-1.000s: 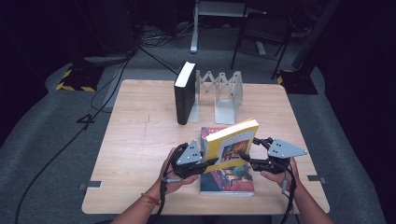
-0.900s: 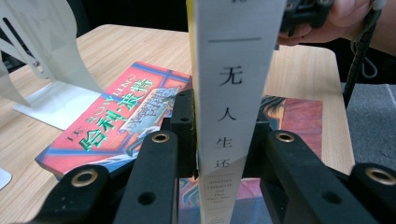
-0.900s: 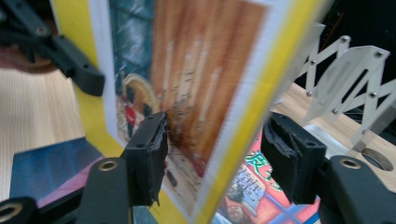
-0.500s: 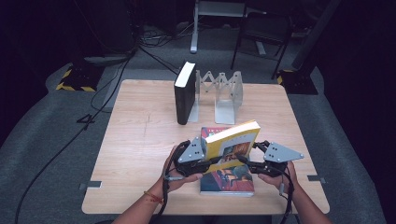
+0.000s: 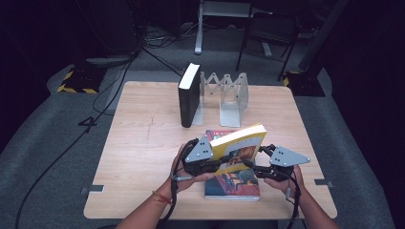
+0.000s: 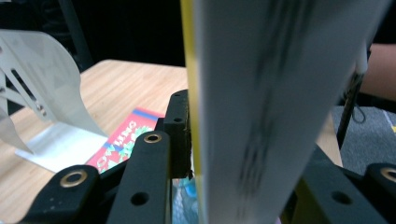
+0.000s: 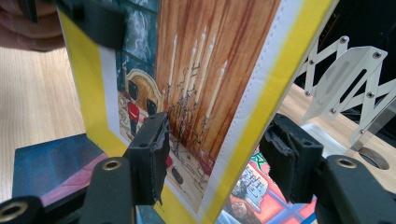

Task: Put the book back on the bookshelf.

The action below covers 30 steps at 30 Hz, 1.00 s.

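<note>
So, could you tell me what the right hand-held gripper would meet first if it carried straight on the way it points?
Probably the yellow-bordered book standing between its jaws; beyond that, the left hand-held gripper at the far edge, though depth is unclear.

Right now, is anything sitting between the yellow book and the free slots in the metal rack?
Nothing visible. Bare table separates the yellow book from the free slots of the metal rack; the black book stands at its left end, the flat book lies underneath.

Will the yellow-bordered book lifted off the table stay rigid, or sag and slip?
The yellow book looks thick with a straight page block, so probably stiff. Its glossy cover may slip. The left gripper clamps its edge; the right gripper straddles it.
</note>
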Tool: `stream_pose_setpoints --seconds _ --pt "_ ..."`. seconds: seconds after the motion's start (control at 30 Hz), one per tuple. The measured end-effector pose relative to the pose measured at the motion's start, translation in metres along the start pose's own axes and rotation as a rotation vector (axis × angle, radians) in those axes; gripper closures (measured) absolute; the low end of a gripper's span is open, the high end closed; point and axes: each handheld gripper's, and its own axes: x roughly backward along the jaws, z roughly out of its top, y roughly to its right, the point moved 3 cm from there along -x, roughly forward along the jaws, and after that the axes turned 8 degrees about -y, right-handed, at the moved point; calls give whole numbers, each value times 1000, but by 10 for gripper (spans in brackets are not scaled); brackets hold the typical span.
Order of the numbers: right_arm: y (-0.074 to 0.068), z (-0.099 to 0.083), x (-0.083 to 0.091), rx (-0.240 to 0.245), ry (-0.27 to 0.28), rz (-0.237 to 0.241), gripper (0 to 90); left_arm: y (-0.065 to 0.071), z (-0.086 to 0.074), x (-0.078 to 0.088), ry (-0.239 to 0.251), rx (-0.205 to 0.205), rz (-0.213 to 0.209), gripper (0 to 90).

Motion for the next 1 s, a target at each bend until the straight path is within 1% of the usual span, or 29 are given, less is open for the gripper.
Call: stream_pose_setpoints --seconds 0.03,0.07,0.1,0.27,0.47,0.5,0.57,0.63,0.67,0.7,0.73,0.8,0.93,1.0 --pt "0 0 0 0 0 0 438 0 0 0 0 0 0 677" --pt "0 0 0 -3 0 0 437 0 6 1 14 -3 0 677" --pt "0 0 0 -3 0 0 437 0 6 1 14 -3 0 677" --pt "0 -1 0 -3 -5 1 433 -2 15 4 48 1 -8 695" --pt "1 -4 -1 -1 -24 -1 434 -2 16 4 48 0 -5 728" --pt "1 -5 -1 0 -28 -1 429 -2 17 4 43 -6 -4 730" --pt "1 -5 -2 -2 -29 -1 432 -2 18 4 33 -8 9 732" --pt "1 -5 -2 -1 -29 -1 431 -2 18 4 32 -5 12 734" --pt "1 -5 -2 -1 -31 -1 427 -2 19 4 27 -7 21 736" --pt "1 -6 -2 2 -38 0 416 -4 19 4 23 0 34 738" --pt "1 -6 -2 2 -38 0 416 -4 19 4 23 0 34 739" --pt "2 -7 0 1 -48 -2 405 -8 20 5 22 10 55 740" --pt "9 -14 5 -12 -64 -24 399 -15 22 9 18 31 113 742" --pt "14 -18 8 -25 -69 -33 398 -20 23 13 11 38 158 743"
